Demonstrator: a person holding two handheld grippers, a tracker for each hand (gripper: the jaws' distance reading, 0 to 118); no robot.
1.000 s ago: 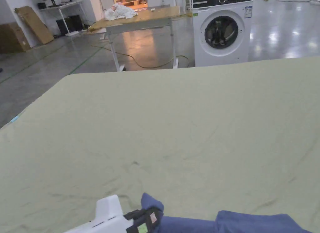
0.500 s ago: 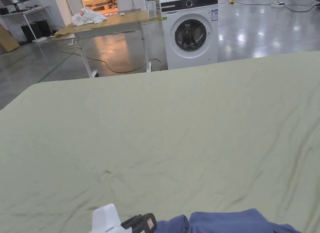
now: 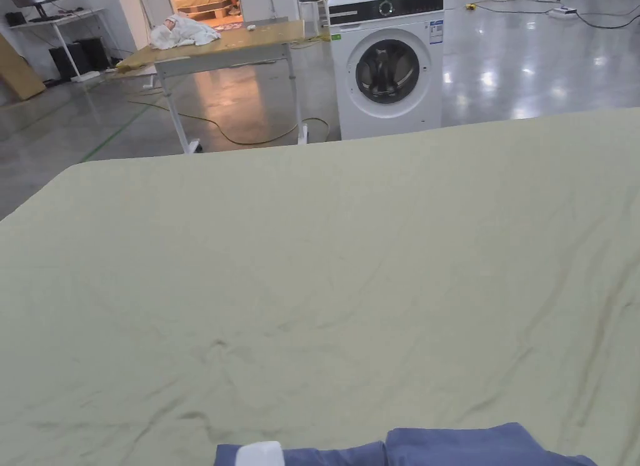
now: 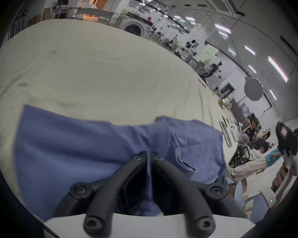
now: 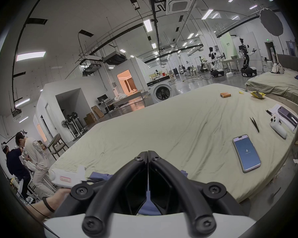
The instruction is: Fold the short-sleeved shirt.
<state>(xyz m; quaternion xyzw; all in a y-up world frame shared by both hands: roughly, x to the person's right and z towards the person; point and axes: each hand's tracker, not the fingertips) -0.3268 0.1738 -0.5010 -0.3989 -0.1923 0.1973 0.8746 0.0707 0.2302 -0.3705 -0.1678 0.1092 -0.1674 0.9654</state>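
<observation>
I am gripping the blue shirt (image 4: 96,143) at the near edge of the green bed (image 3: 325,248), left gripper (image 4: 149,157) clamped on cloth, right gripper (image 5: 147,153) apparently pinching some too, needing spreading flat next.

Shirt (image 3: 437,447) on table (image 3: 325,248), near edge. Washing machine (image 3: 387,60) behind table. Phone (image 5: 246,153) on table, right of shirt.

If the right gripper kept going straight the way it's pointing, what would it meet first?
The right gripper points low across the bed; with nothing lying in that line, it would probably meet the bare sheet first, though depth is unclear.
</observation>
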